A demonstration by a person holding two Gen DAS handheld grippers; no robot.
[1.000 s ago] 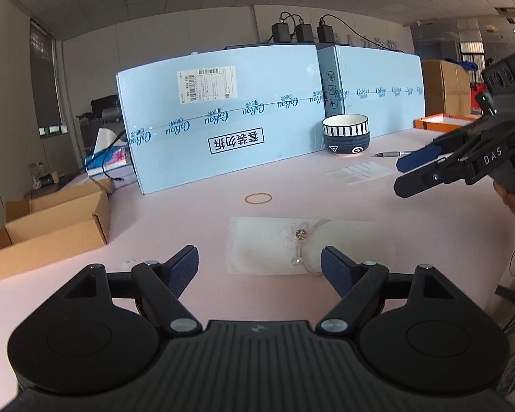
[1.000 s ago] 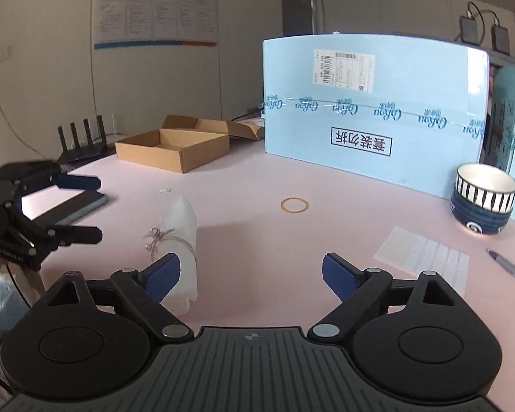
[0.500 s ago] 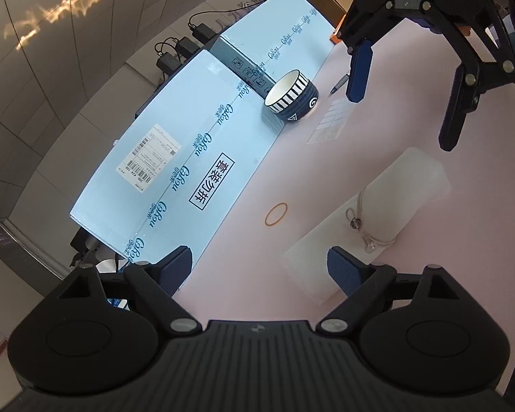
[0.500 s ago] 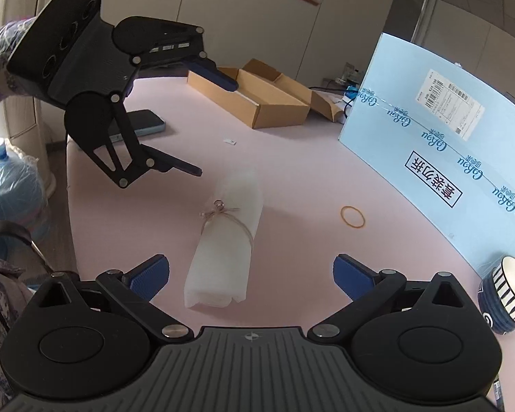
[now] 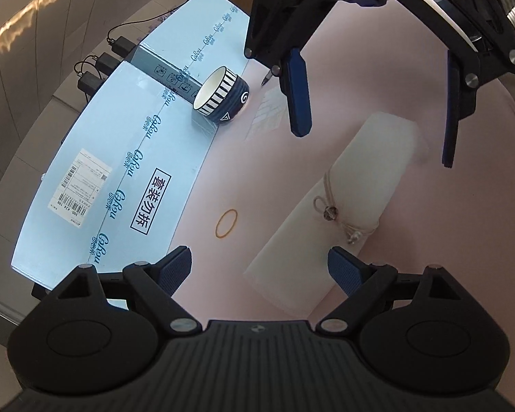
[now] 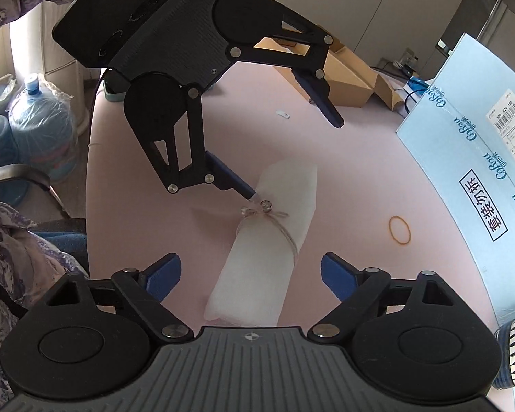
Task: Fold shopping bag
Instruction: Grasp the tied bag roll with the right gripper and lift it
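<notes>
The shopping bag (image 5: 360,178) lies on the pink table (image 5: 257,158) as a white roll, tied round its middle with twine (image 5: 340,213) that carries small beads. My left gripper (image 5: 259,267) is open near one end of the roll. In the right wrist view the left gripper (image 6: 293,158) has its lower fingertip (image 6: 249,193) at the twine knot (image 6: 266,206) on the bag (image 6: 292,185). My right gripper (image 6: 252,274) straddles the near end of the roll, jaws closing, pads clear of it. Seen from the left wrist, the right gripper (image 5: 374,149) hangs over the far end.
A light blue carton (image 5: 120,178) stands along the table's far side with a striped bowl (image 5: 221,94), a pen (image 5: 267,77) and a paper sheet (image 5: 266,113) by it. A rubber band (image 6: 400,229) lies beside the bag. Cardboard boxes (image 6: 346,79) and water bottles (image 6: 41,116) are beyond.
Both grippers have rolled and come in over the bag from opposite ends. The right gripper's jaws have narrowed around the roll. The left gripper's lower finger has reached the twine knot.
</notes>
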